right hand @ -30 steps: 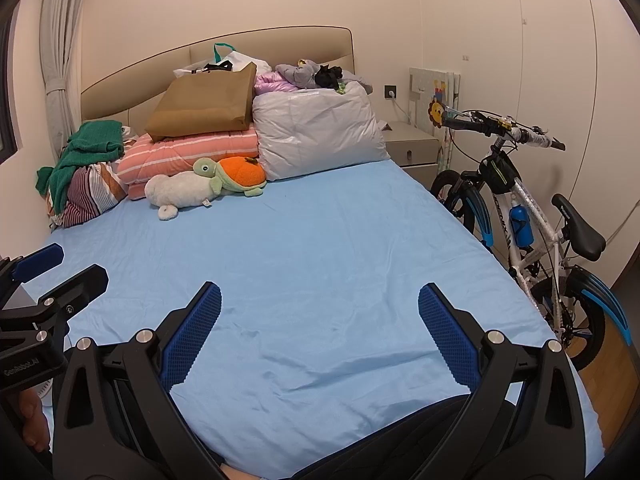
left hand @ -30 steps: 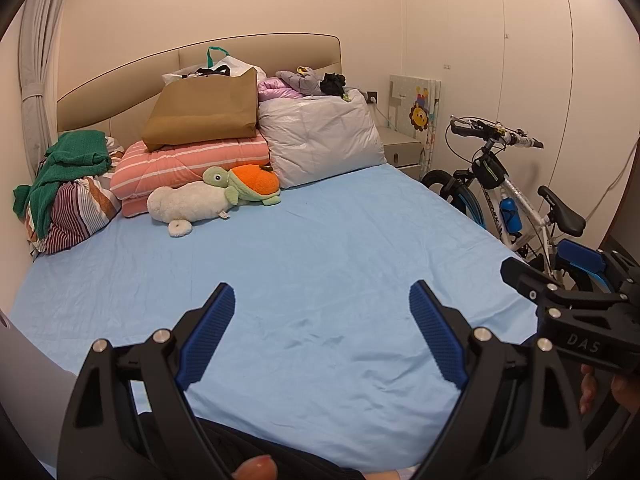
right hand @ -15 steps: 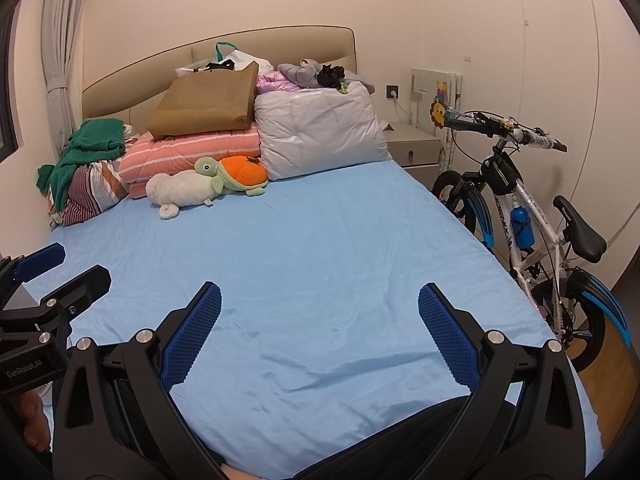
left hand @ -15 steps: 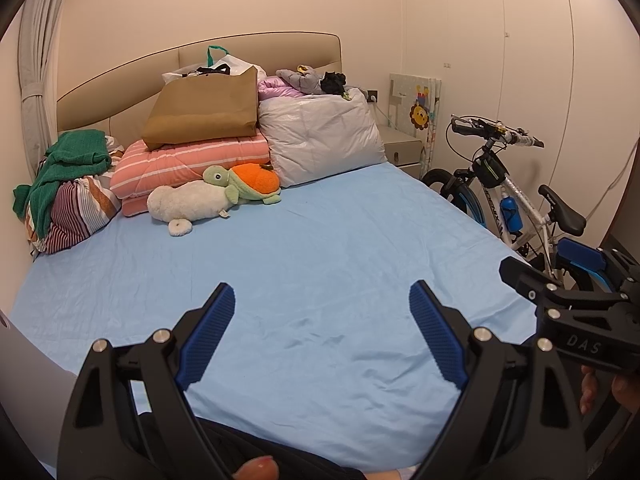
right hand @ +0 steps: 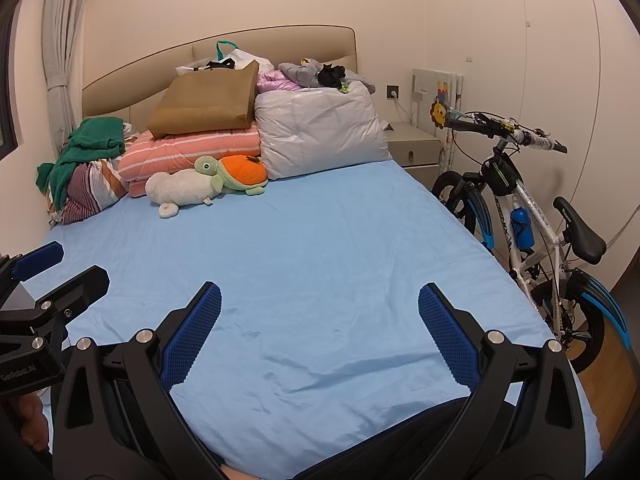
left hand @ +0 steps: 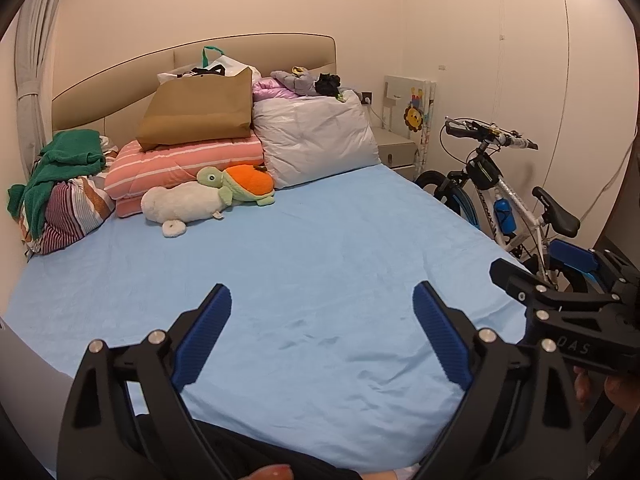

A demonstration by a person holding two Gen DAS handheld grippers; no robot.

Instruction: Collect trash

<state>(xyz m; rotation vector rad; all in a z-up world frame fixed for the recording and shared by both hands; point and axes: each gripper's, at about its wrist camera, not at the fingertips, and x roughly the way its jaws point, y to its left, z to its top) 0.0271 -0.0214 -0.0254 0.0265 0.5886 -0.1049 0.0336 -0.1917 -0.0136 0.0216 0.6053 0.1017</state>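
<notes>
Both grippers hang over the foot edge of one bed (left hand: 304,248) covered by a blue sheet. The left gripper (left hand: 322,332) has its jaws spread wide with nothing between them; the right gripper (right hand: 320,330) likewise stands with jaws wide apart and empty. In the left wrist view the right gripper shows at the right edge, held by a hand (left hand: 612,390).

No loose trash is identifiable on the open sheet. Along the head edge lie one brown paper bag (left hand: 200,112) on one pink striped folded quilt (left hand: 188,164), with one white bag with a green handle (left hand: 218,66) behind it, and one grey-white pillow (left hand: 316,134) carrying a small heap of clothes (left hand: 304,80). Two plush toys rest in front of the quilt: one white (left hand: 182,204), one turtle with an orange shell (left hand: 240,182). At the head-left corner is one striped bundle (left hand: 68,212) under a green cloth (left hand: 64,164).

One bicycle (right hand: 532,216) stands beside the bed's right edge, and one nightstand (right hand: 416,148) by the head-right corner.
</notes>
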